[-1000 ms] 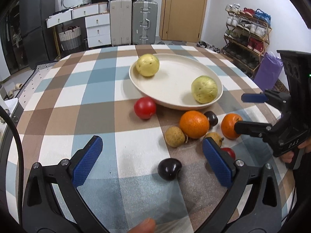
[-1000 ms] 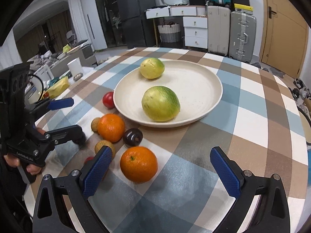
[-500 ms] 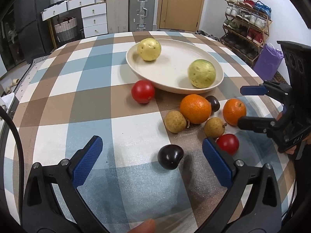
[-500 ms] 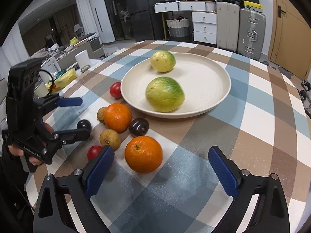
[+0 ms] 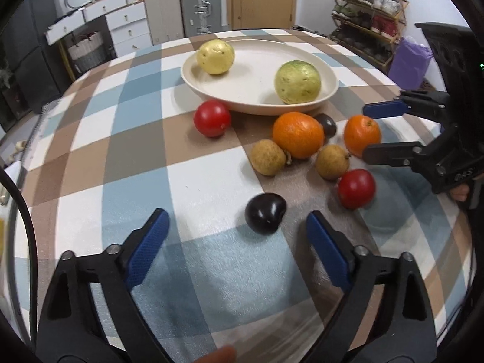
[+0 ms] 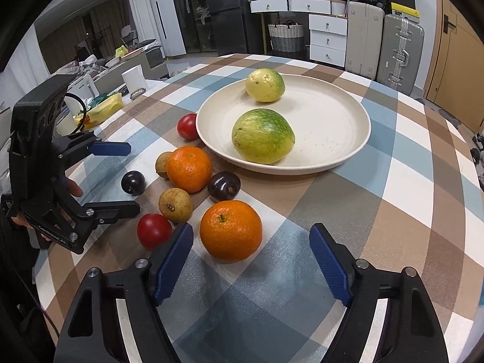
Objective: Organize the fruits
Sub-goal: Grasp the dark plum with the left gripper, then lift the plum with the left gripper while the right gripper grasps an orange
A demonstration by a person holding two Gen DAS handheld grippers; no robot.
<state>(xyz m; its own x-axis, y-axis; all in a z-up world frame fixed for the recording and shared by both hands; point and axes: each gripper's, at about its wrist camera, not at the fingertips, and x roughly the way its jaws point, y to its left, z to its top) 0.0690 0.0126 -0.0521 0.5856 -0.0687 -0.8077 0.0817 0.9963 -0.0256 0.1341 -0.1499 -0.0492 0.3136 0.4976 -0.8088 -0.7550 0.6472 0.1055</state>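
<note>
A cream plate (image 5: pixel 242 96) (image 6: pixel 332 127) holds a yellow fruit (image 5: pixel 215 56) and a green fruit (image 6: pixel 262 136). Loose on the checked cloth lie two oranges (image 5: pixel 298 134) (image 6: pixel 230 230), two red fruits (image 5: pixel 212 118) (image 5: pixel 356 188), two brown fruits (image 5: pixel 268 157) (image 5: pixel 331 161) and two dark plums (image 5: pixel 265 212) (image 6: pixel 224 185). My left gripper (image 5: pixel 236 236) is open, just short of the near plum. My right gripper (image 6: pixel 251 251) is open, with the near orange between its fingertips.
The table's round edge runs close on the left and right. Off the table stand white drawers (image 6: pixel 326 34), grey suitcases (image 5: pixel 199 0), a shoe rack (image 5: pixel 369 9) and a purple bag (image 5: pixel 408 63). A white cup (image 6: pixel 134 80) stands at the far table edge.
Both grippers have moved forward and lower toward the fruit. The left one has closed in on the near plum, the right one on the near orange. The fruits have not moved.
</note>
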